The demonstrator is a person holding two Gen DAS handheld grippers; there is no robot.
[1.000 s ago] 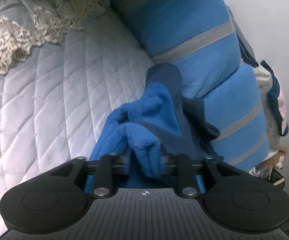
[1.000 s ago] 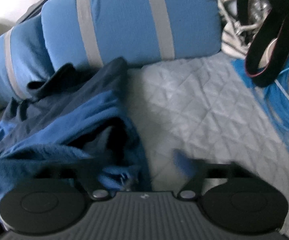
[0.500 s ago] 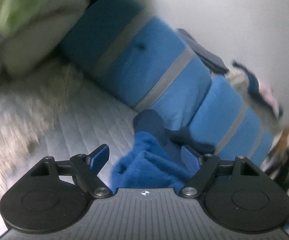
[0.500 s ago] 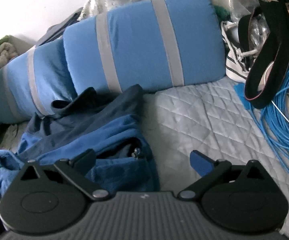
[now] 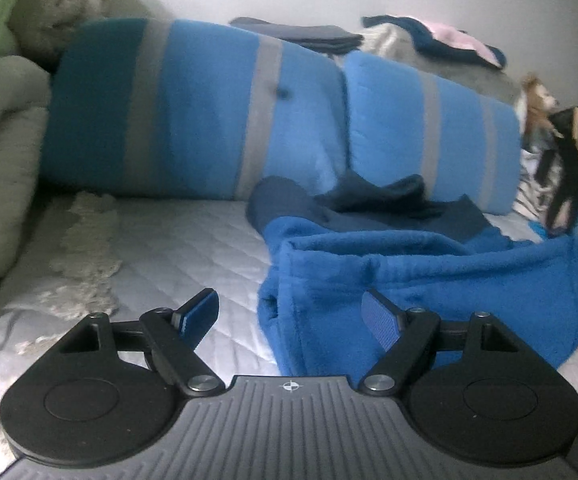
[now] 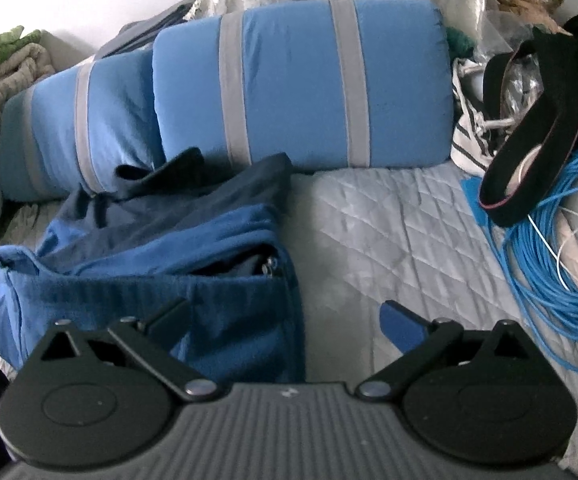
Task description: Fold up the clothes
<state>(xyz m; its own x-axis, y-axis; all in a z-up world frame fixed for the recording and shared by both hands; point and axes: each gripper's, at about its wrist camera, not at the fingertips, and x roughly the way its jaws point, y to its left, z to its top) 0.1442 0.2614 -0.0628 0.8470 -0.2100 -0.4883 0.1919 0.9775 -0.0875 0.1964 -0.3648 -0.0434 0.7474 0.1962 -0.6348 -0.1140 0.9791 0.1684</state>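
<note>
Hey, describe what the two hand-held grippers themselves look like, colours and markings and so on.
Left hand-held gripper and right hand-held gripper look alike: a ribbed dark grey body, two round black discs, black linkage arms with silver pivot screws, and blue ridged finger pads. A small crosshair mark sits at the centre of the left body. No cables or sleeves show.

The two bolster pillows [image 6: 297, 92] are bright blue, crossed by grey bands. Against them lies the fleece garment [image 6: 157, 256], royal blue with a navy part nearest the pillows. The bed cover [image 6: 401, 232] under it is pale grey, quilted in diamonds. Right of the pillows a coiled cable [image 6: 549, 280] is sky blue, beside a black strap [image 6: 529, 168] edged, I think, in red. Left of the pillows, cream lace [image 5: 85, 256]. Both grippers [image 5: 291, 316] [image 6: 285, 320] are black with blue pads [image 5: 381, 322].
</note>
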